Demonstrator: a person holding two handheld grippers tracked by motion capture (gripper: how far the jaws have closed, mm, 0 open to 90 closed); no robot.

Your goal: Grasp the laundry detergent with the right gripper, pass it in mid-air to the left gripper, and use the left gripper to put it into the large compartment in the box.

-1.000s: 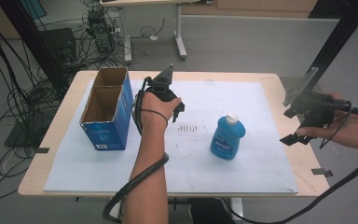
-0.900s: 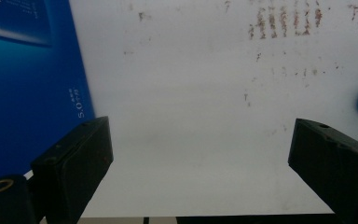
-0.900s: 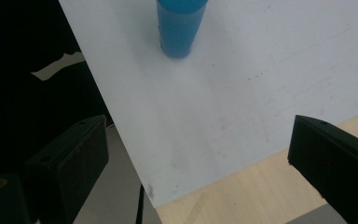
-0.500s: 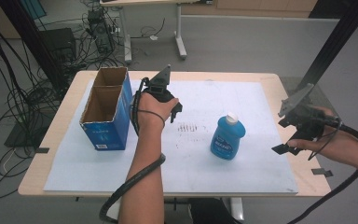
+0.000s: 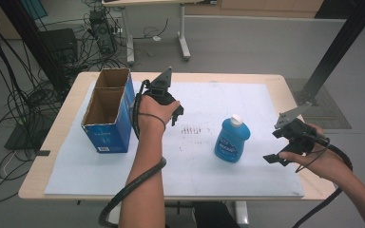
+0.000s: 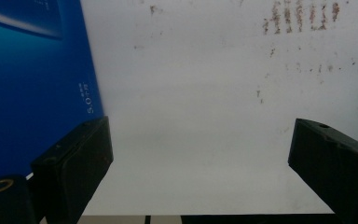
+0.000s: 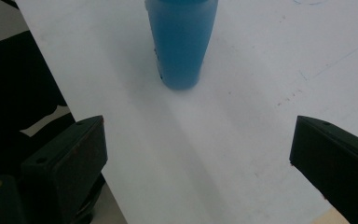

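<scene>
Since a second ago, right gripper (image 5: 285, 151) drawn in from the far right edge of the frame toward the centre, now near the blue plastic bottle with a white cap (image 5: 232, 138); left gripper (image 5: 168, 107) much where it was. Bottle standing upright just right of centre on the white paper sheet (image 5: 247, 99) covering the wooden worktop (image 5: 71, 107). In the right gripper view, jaws spread wide, nothing between them, bottle (image 7: 182, 42) at upper centre. In the left gripper view, jaws likewise spread wide over bare paper, blue side of the open cardboard box (image 6: 32, 84) along the left. Box (image 5: 108, 111) at centre left in the high view, just beside the left hand (image 5: 154, 114). Brown smudges (image 5: 190, 129) on the paper between left gripper and bottle.
</scene>
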